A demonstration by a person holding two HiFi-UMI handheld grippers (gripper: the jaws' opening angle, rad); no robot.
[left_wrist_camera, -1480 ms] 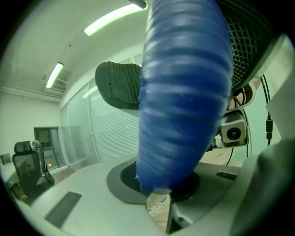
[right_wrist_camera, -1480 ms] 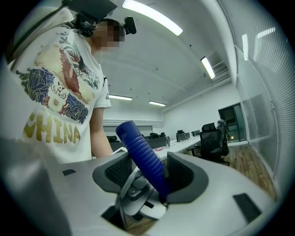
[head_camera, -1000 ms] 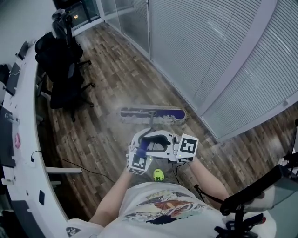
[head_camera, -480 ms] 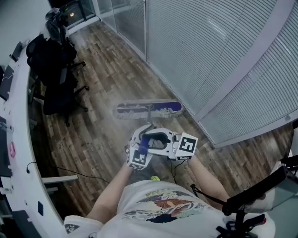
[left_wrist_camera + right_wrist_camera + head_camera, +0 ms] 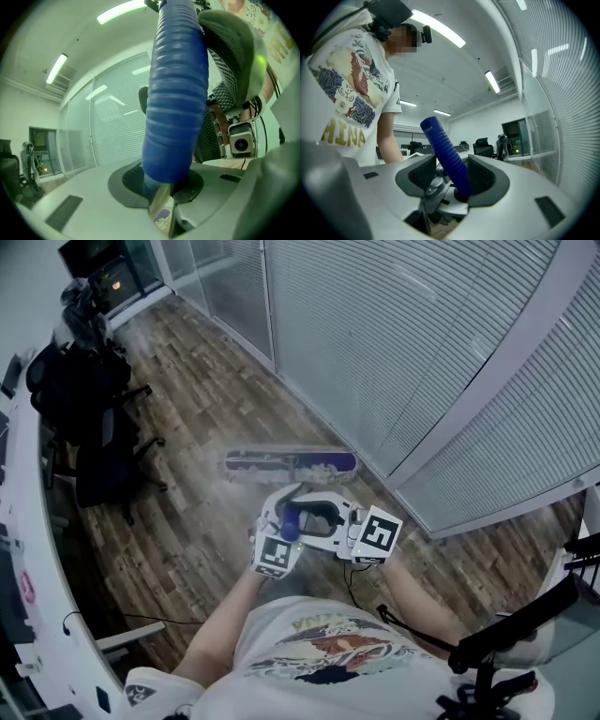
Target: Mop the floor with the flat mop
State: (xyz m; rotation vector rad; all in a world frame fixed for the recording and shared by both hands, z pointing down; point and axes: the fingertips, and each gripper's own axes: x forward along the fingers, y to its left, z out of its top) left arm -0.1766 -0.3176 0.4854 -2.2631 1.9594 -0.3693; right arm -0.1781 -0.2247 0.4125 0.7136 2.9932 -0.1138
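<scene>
Head view, looking steeply down: a person in a printed white shirt [image 5: 323,652] is standing on a wood-plank floor [image 5: 187,418] and holding two claws together in front of the body. The left claw [image 5: 281,532] and the right claw [image 5: 314,521] are meeting around the blue handle [image 5: 290,522] of the flat mop. The mop head [image 5: 291,465] is lying flat on the floor just ahead of the claws, near the foot of a glass wall with blinds [image 5: 422,352]. Black office chairs [image 5: 94,456] are standing further off at the left, beside a curved white surface [image 5: 37,549]. Left gripper view: the left claw [image 5: 161,180] is gripping the ribbed blue handle [image 5: 176,103], its jaws narrow and both dark pads [image 5: 126,180] pressing on it; the handle is rising almost upright through the picture. Right gripper view: the right claw [image 5: 452,180] is standing wide, with the blue handle [image 5: 445,150] passing between its jaws, tilting and leaning on the right-hand pad [image 5: 483,176], while the other pad is staying clear of it. The person's shirt [image 5: 347,93] is filling the upper left, under ceiling lights [image 5: 438,28]
</scene>
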